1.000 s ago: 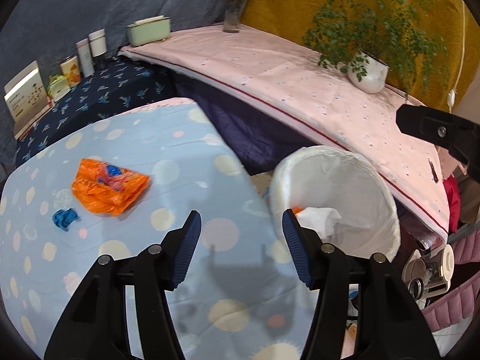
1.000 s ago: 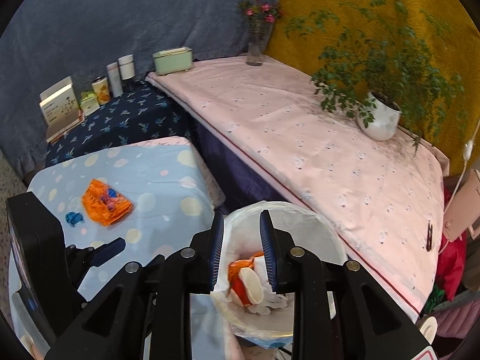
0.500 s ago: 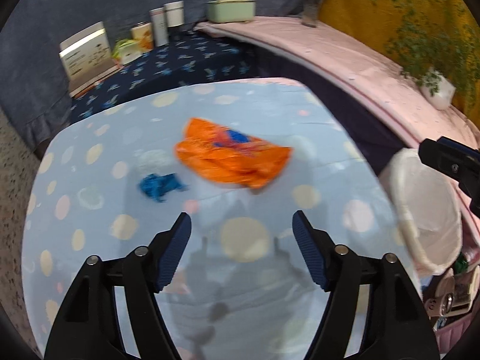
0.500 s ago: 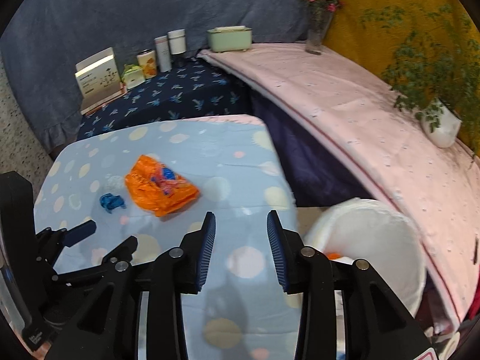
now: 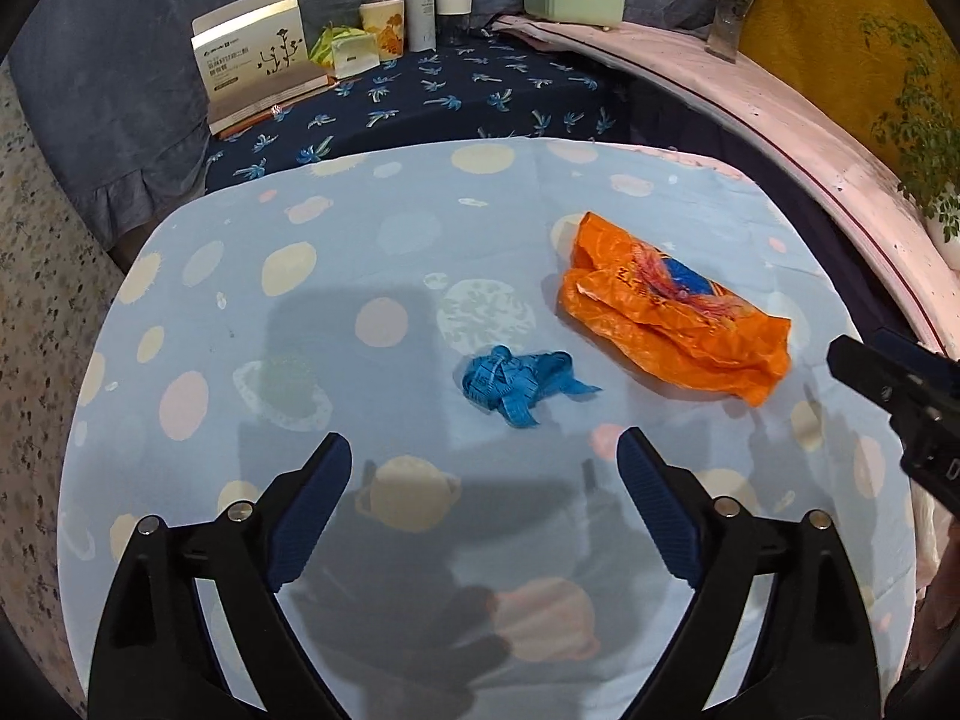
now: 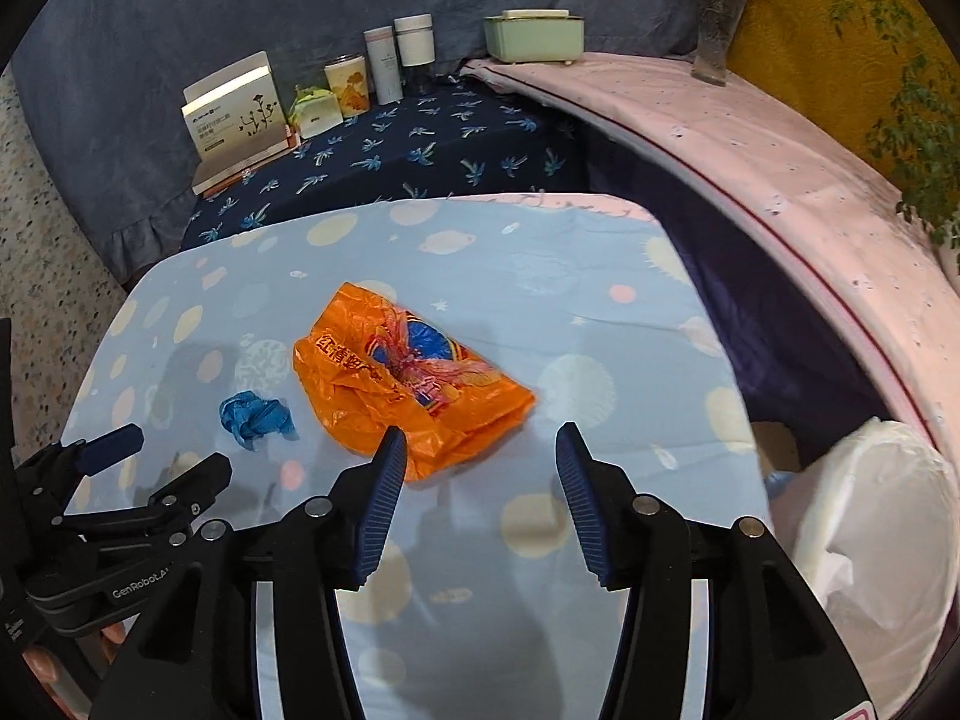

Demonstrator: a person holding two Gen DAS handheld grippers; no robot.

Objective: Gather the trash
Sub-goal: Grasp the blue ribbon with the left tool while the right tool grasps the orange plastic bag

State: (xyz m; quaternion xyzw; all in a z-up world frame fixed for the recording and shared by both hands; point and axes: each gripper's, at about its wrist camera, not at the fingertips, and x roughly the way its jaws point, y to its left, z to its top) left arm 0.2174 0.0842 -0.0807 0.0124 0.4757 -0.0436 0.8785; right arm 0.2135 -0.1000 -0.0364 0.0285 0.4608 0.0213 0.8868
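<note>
A crumpled orange plastic bag [image 5: 672,318] lies on the light-blue dotted table [image 5: 372,276], with a small bunched blue tape [image 5: 516,381] to its left. My left gripper [image 5: 483,468] is open and empty, just short of the blue tape. In the right wrist view the orange bag [image 6: 402,390] and the blue tape [image 6: 255,414] show too. My right gripper [image 6: 480,456] is open and empty, its left finger over the bag's near edge. A white-lined trash bin [image 6: 882,516] stands off the table's right side.
A dark-blue patterned surface [image 5: 456,96] behind the table holds a booklet [image 5: 252,60], tins and bottles [image 5: 432,6]. A pink-covered bench [image 6: 750,144] runs along the right with a green box [image 6: 534,36], a flower vase [image 6: 714,30] and a plant [image 6: 918,138].
Both grippers have swung left from over the trash bin to over the table. The bag and tape now lie close ahead. The right gripper's jaws have opened wider.
</note>
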